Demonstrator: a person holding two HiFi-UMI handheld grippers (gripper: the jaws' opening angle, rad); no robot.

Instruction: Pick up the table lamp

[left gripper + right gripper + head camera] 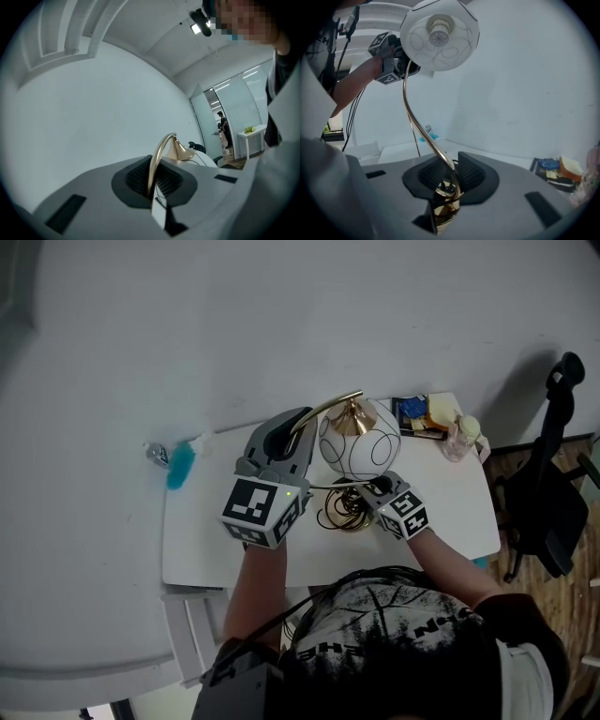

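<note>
- One lamp (pixel 359 442): gold curved stem, white globe shade with thin dark lines. Held between both tools above the middle of the table (pixel 197 554).
- Two tools, one in each hand.
- Left gripper (pixel 153 183): jaws narrow, pinched on the top arc of the stem. Shade just past the tips, a little to their right.
- Right gripper (pixel 447 180): jaws partly closed, clamped on the gold lower end of the stem. From between the pads, stem rising and bending up to the shade overhead, bulb socket seen from below.
- Cannot tell whether the lamp's foot touches the tabletop.
- One dark cord (pixel 342 512), coiled on the table below the lamp, just left of the right gripper. Closest clutter; touching that tool or only beside it, cannot tell.
- One blue thing (pixel 179 465) with a shiny end, well to the left of the left gripper, at the table's edge.
- One small stack of packets (pixel 417 415) and one clear pinkish bottle (pixel 461 437), ahead of the right gripper and to its right, at the far corner.
- One black chair (pixel 548 502), off the table, well right of the right gripper.
- Far ahead of the left gripper, to its right: one person (pixel 222 126) standing and one small white side table (pixel 251 136) with something green on it.
</note>
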